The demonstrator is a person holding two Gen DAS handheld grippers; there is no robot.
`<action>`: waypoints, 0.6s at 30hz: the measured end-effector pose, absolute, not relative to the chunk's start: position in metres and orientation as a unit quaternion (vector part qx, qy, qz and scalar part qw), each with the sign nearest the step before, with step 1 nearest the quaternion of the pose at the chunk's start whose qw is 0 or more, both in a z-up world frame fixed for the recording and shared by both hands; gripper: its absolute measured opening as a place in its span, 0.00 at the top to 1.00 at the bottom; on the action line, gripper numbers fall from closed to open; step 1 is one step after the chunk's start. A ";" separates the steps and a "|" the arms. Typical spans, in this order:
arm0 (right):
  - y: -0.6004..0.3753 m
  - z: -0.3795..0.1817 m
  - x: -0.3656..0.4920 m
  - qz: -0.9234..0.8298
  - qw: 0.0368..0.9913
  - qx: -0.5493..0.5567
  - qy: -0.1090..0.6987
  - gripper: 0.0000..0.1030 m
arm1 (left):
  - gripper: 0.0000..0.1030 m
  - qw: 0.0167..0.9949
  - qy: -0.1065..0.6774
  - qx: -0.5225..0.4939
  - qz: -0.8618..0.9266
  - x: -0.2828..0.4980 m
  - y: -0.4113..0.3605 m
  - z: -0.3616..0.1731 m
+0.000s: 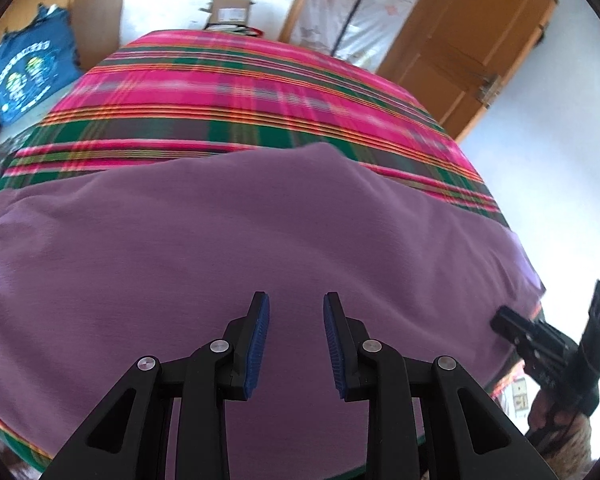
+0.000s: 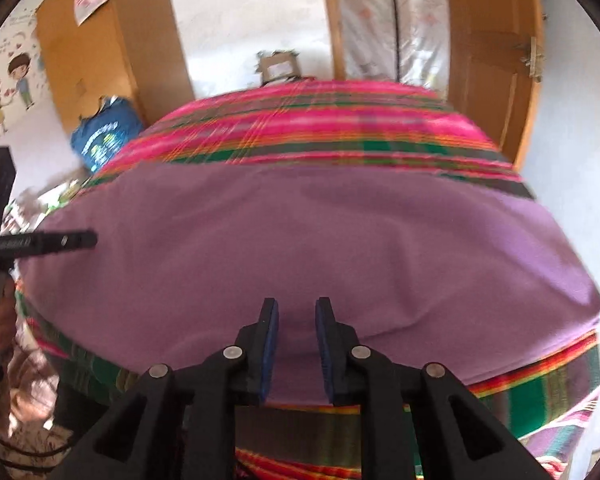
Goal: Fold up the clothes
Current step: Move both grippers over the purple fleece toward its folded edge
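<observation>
We see a purple cloth [image 1: 260, 240] lying spread out on a bed with a bright striped blanket [image 1: 240, 92] of pink, green and orange. The cloth lies near our edge of the bed and looks soft and smooth, with only a few small wrinkles. Its far edge runs in a gentle curve across the blanket. We cannot tell what kind of clothing it is, or whether it is one layer or already doubled over.

Our left gripper [image 1: 296, 344] hovers over the near part of the cloth. Its fingers are spread apart and hold nothing. Our right gripper [image 2: 297, 346] hangs over the near edge of the cloth, and its fingers are apart too, with only cloth showing through the gap. The fingers are black with blue ribbed pads [image 1: 256, 344], which should help them grip thin fabric without slipping.

We think both grippers sit side by side near this edge so each can take one part of it. The flat cloth could be spread out ready for folding, or it could be one fold already laid down and let go. These views fit both.

A blue shirt [image 1: 28, 76] with a printed picture sits off to the left past the bed. A wooden door [image 1: 472, 40] stands behind.
</observation>
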State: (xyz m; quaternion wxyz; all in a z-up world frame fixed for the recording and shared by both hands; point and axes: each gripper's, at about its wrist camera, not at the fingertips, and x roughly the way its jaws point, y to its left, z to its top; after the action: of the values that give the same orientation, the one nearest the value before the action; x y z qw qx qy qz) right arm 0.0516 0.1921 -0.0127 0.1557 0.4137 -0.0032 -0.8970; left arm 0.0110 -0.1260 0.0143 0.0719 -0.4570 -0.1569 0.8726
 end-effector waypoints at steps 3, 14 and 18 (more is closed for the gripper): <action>0.187 -0.010 0.048 -0.892 0.177 0.416 -0.013 0.75 | 0.72 0.053 -0.169 -0.455 0.873 0.007 -0.139 0.012; 0.134 0.018 -0.032 -0.881 0.251 0.401 -0.026 0.75 | 0.72 0.033 -0.189 -0.446 0.874 -0.007 -0.158 0.012; 0.114 0.018 -0.064 -0.862 0.290 0.415 -0.016 0.75 | 0.72 0.022 -0.192 -0.442 0.876 -0.011 -0.164 0.016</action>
State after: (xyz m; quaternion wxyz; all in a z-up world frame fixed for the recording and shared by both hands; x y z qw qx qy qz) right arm -0.0642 0.1140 0.0181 0.2899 0.4149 -0.0163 -0.8623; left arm -0.0111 -0.1640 0.0156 0.0216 -0.4417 -0.1924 0.8760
